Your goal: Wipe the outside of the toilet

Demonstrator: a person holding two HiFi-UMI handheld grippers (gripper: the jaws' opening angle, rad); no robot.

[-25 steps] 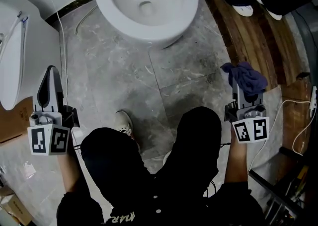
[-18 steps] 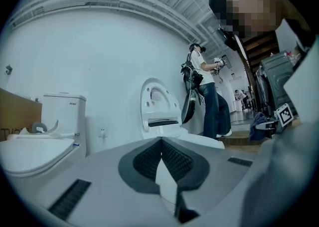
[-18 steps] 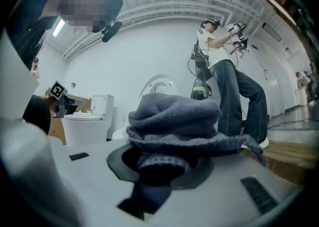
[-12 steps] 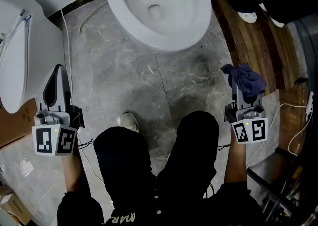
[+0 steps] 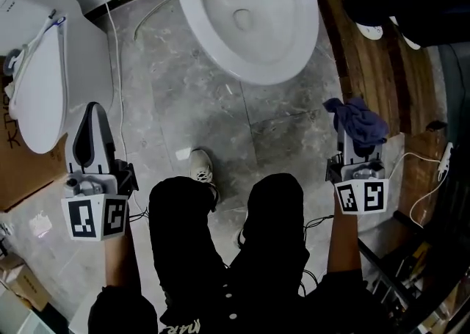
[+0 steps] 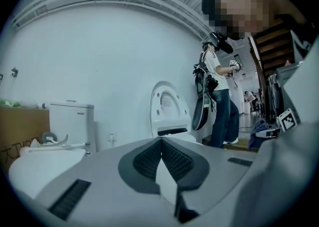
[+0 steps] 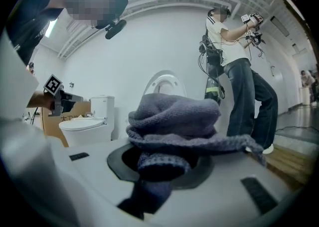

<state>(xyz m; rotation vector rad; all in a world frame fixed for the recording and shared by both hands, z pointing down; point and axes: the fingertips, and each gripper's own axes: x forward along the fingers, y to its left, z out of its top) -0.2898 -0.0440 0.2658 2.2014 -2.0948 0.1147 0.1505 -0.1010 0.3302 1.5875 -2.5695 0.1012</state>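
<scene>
Grips the cloth (image 5: 360, 121) bunched in the right hand-held gripper (image 5: 353, 139), clear of the floor (image 5: 198, 105), ready for wiping. Carries the left hand-held gripper (image 5: 93, 114) pressed together, seemingly empty, aside. Faces the toilet (image 5: 297, 50) ahead, apart from both.

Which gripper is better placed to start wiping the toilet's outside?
Right, probably. The right gripper is shut on the purple cloth, off to the side of the toilet. The left gripper is shut with nothing in it.

The toilet (image 5: 302, 35) stands ahead, between the left hand-held gripper (image 5: 92, 110) and the right hand-held gripper (image 5: 352, 133) clamping the cloth (image 5: 363, 121).
</scene>
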